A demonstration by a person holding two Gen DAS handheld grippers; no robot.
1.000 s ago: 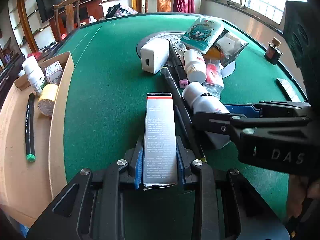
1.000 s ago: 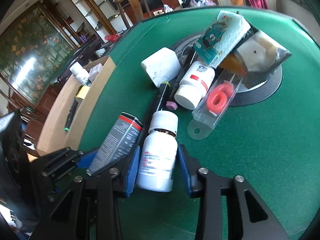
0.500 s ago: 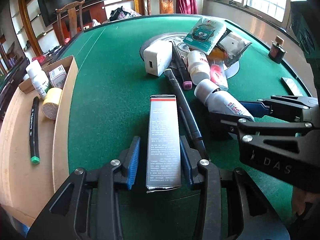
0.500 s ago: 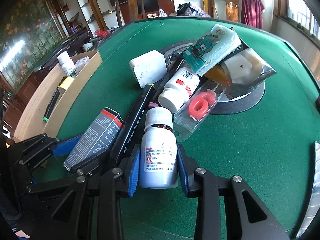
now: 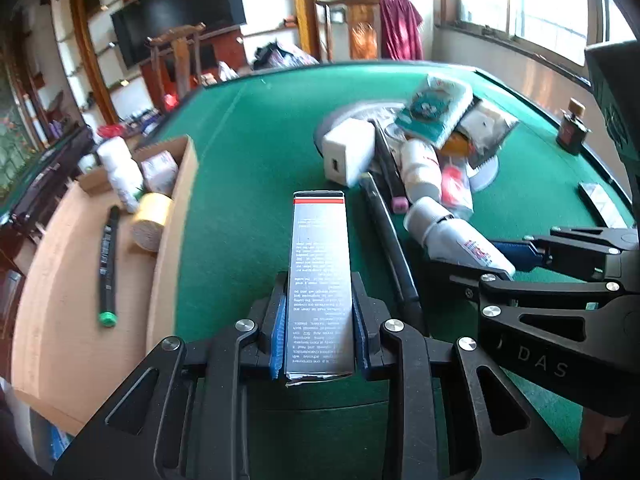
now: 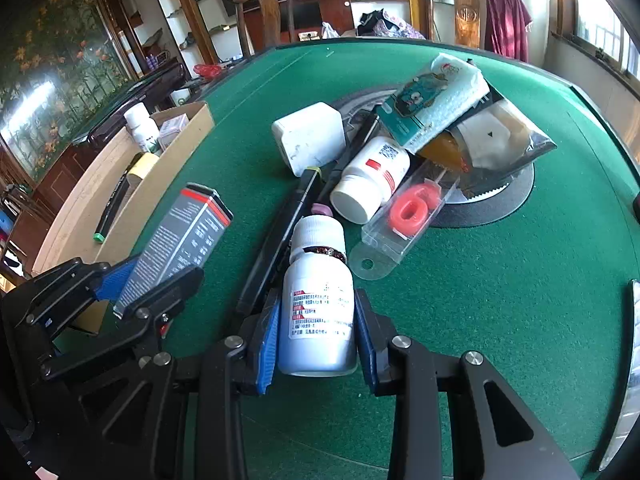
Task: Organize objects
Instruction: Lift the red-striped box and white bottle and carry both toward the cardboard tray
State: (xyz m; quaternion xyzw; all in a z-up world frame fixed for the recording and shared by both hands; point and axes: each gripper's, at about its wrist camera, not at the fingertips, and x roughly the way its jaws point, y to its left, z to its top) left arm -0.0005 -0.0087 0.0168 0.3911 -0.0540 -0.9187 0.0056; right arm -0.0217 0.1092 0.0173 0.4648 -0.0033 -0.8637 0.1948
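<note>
My left gripper is shut on a long grey carton with a red stripe and holds it lifted above the green felt; the carton also shows in the right wrist view. My right gripper is shut on a white pill bottle with a printed label, lifted off the table; the bottle also shows in the left wrist view. A cardboard box lies to the left, holding a black marker, a tape roll, a white bottle and a small carton.
A pile sits on the table centre: a white charger, black markers, another white bottle, a red ring in clear packaging, a teal packet and a foil bag. A small dark bottle stands far right.
Both grippers have risen and tilted, carrying the carton and the pill bottle up off the felt. The left gripper has closed tighter on the carton.
</note>
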